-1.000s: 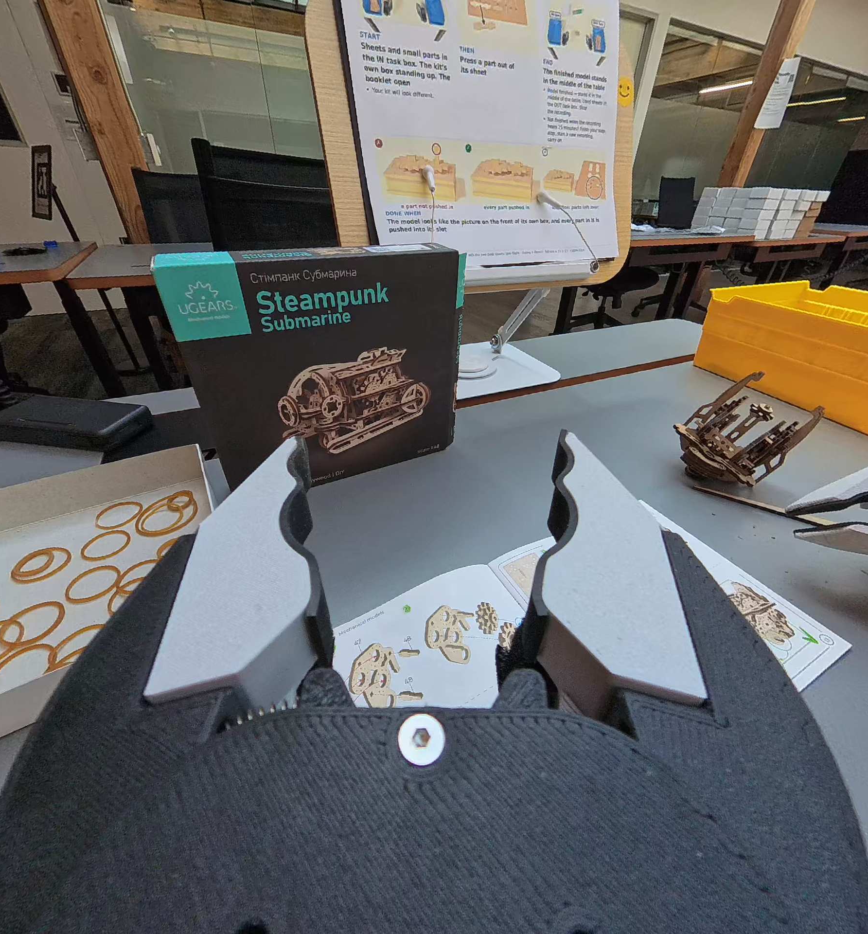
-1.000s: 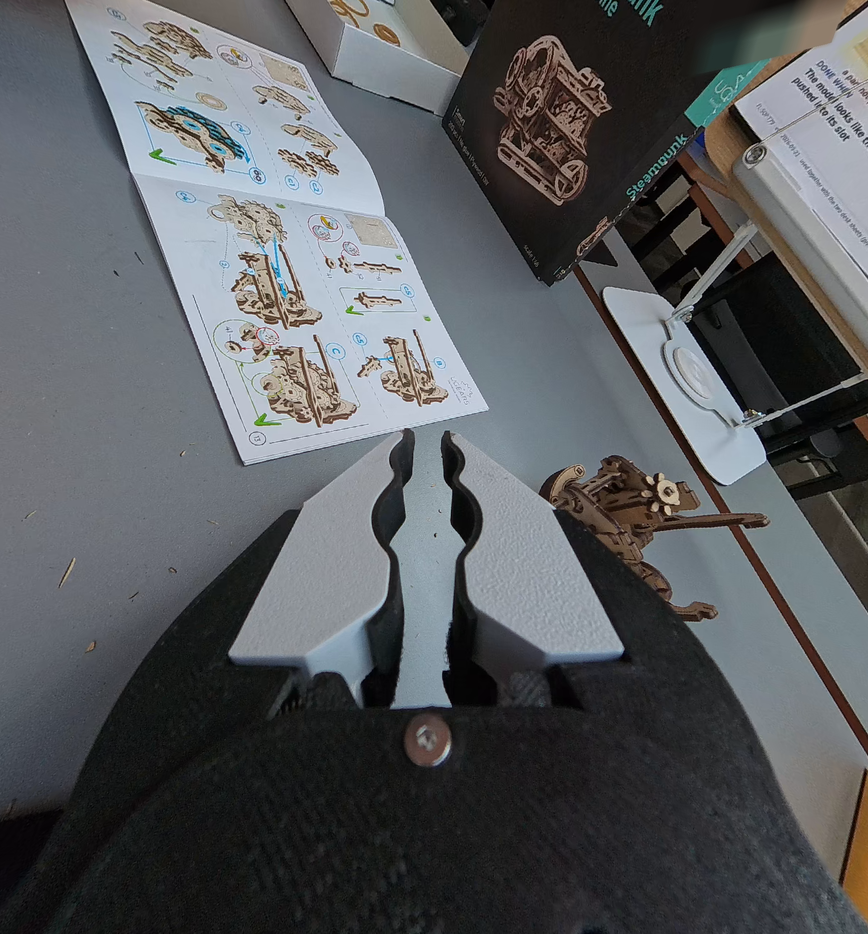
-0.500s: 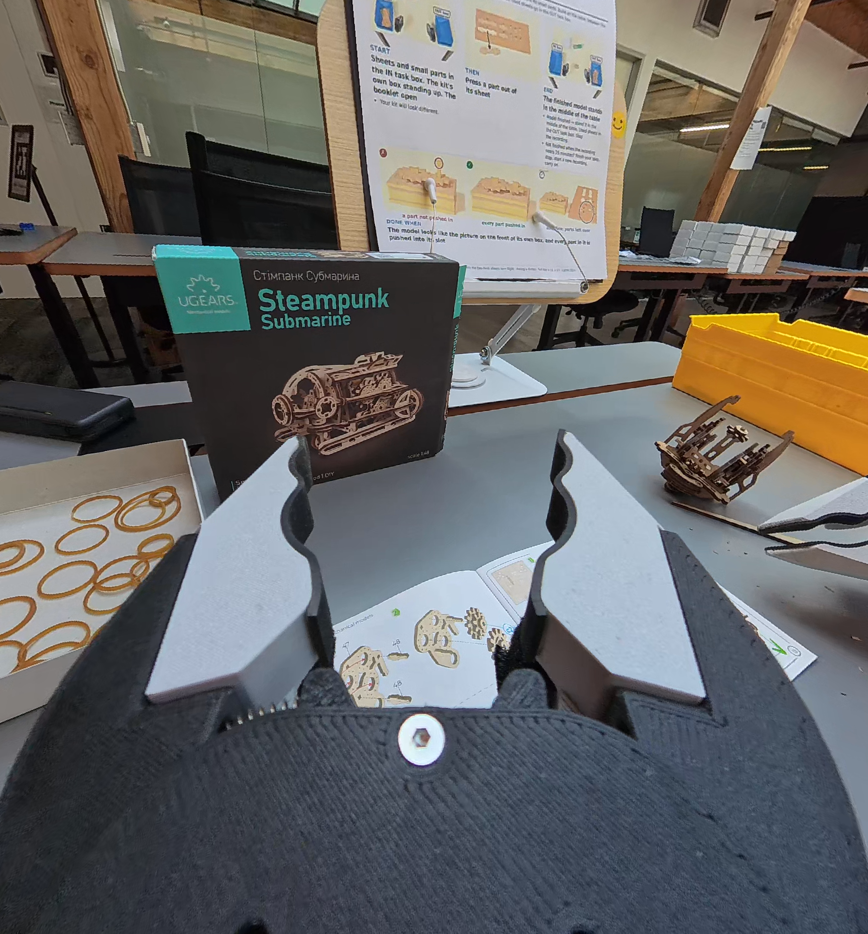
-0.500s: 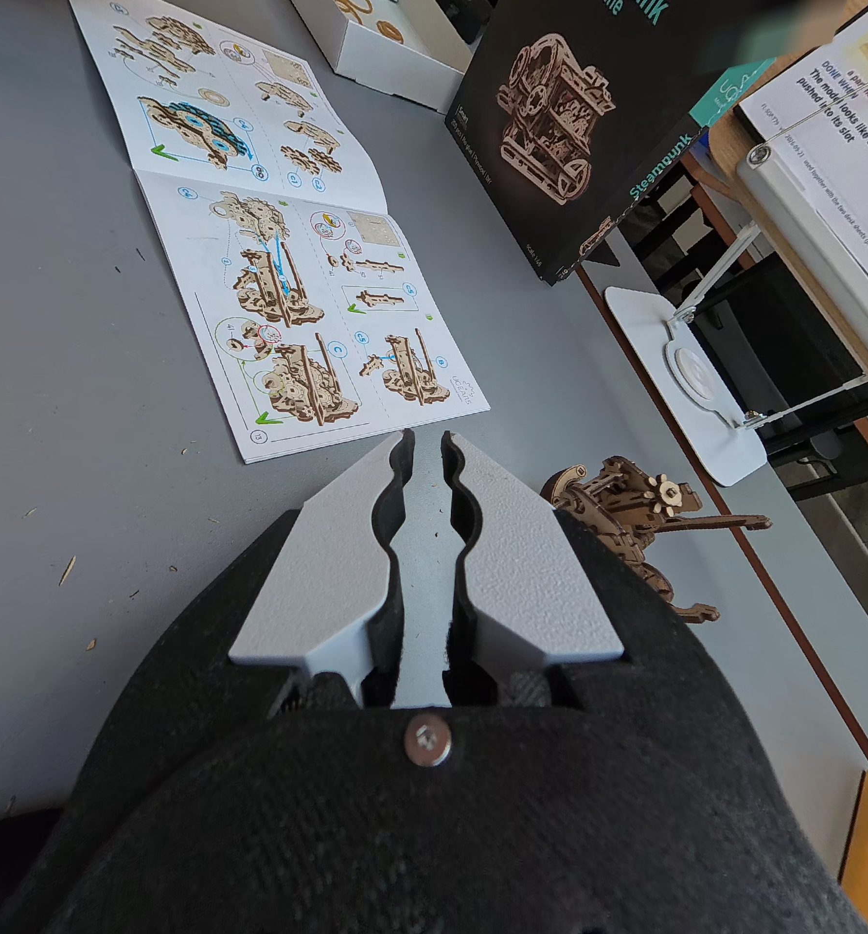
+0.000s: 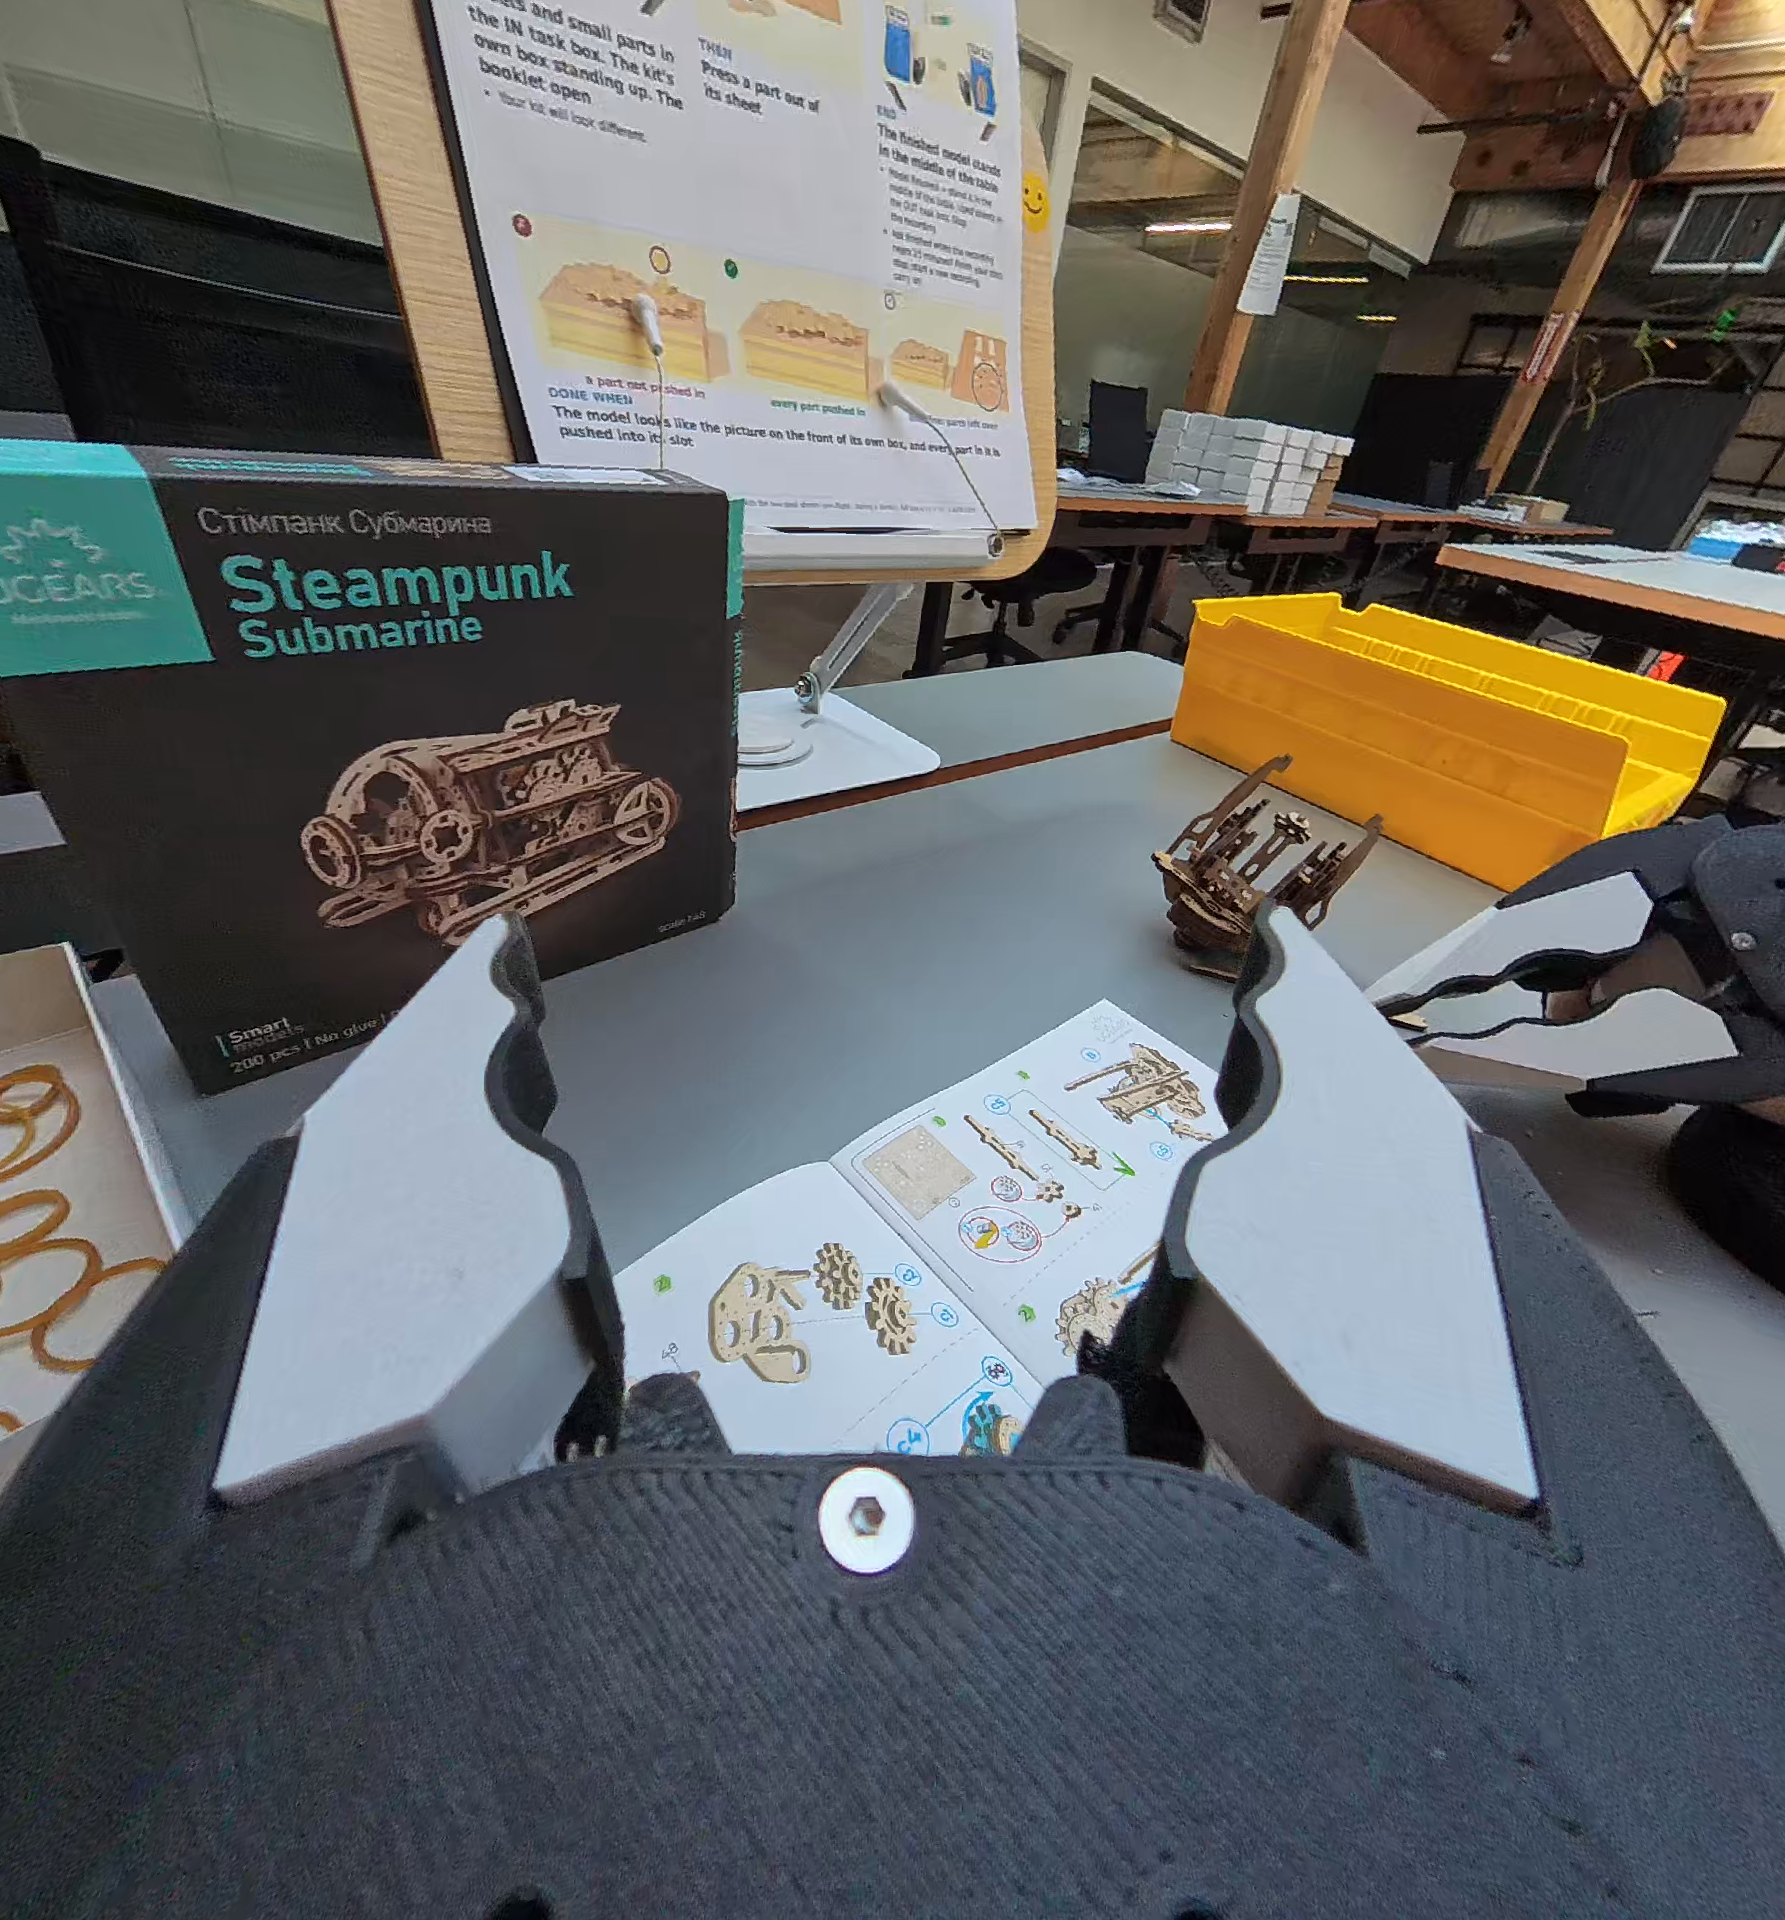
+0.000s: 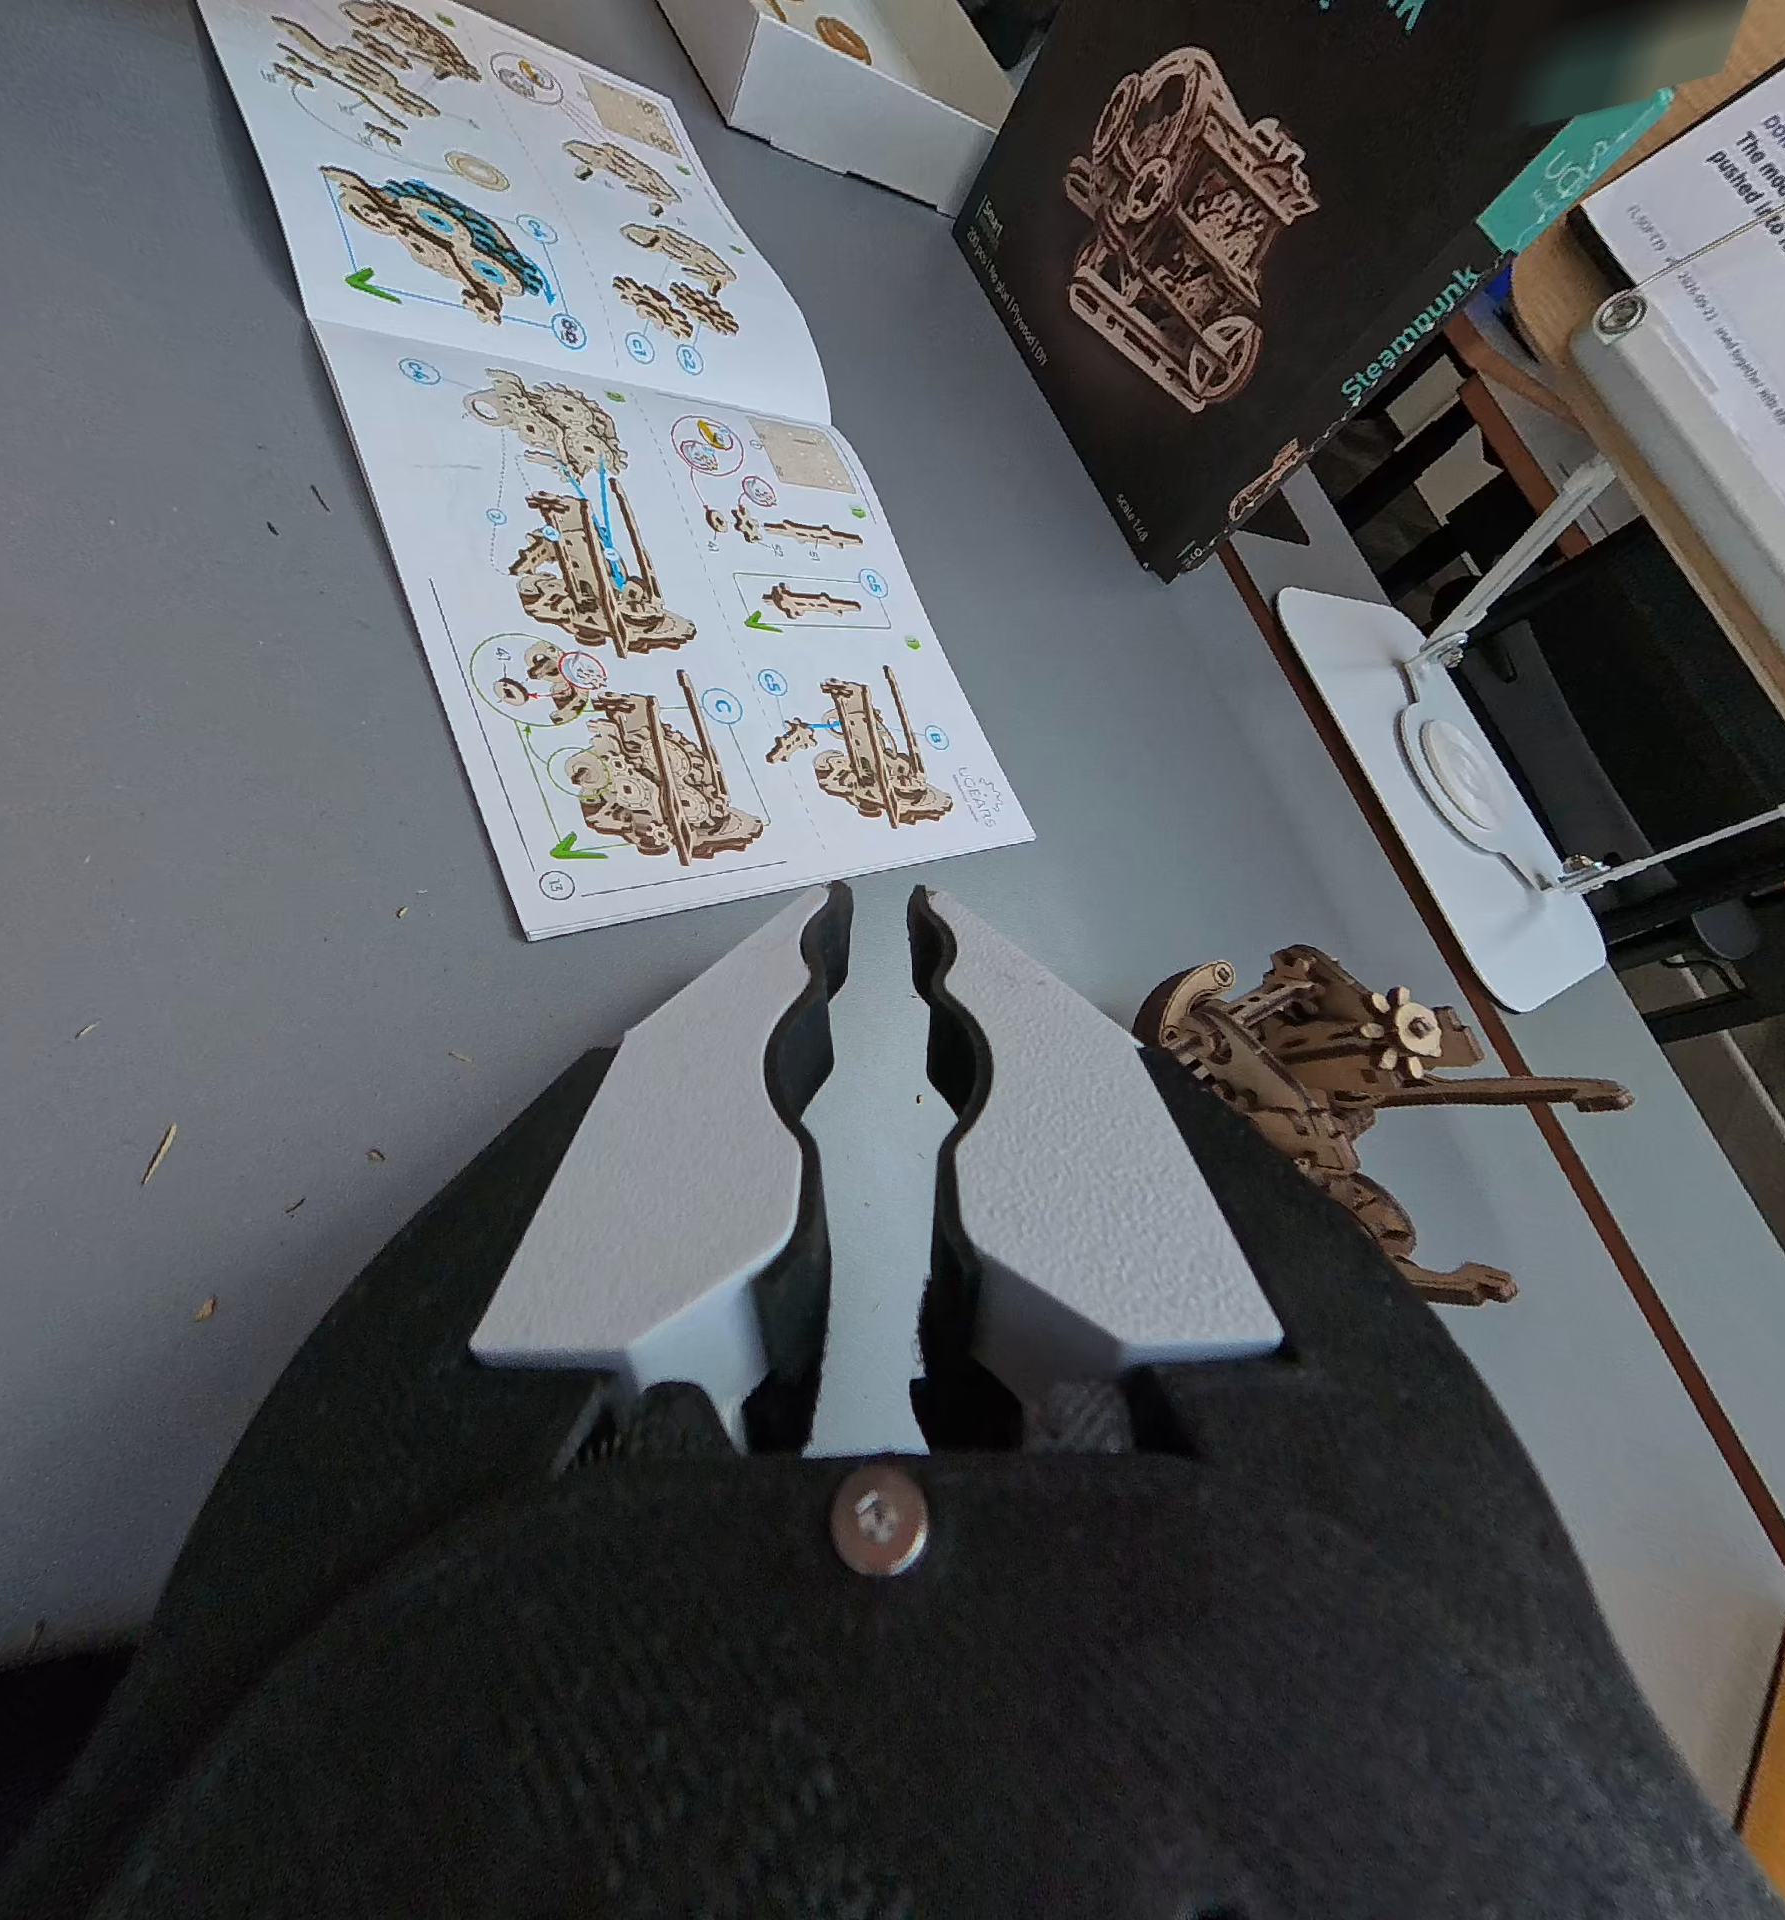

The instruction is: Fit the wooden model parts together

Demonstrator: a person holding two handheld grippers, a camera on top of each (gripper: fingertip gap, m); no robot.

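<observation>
Grey table (image 6: 119, 727) with open booklet (image 6: 597, 582), partly built wooden model (image 5: 1246, 873) near yellow bin (image 5: 1428, 717), left tool (image 5: 883, 956) spread wide, right tool (image 6: 877, 904) nearly closed on nothing (thin struts likely to snap under careless squeezing).
</observation>
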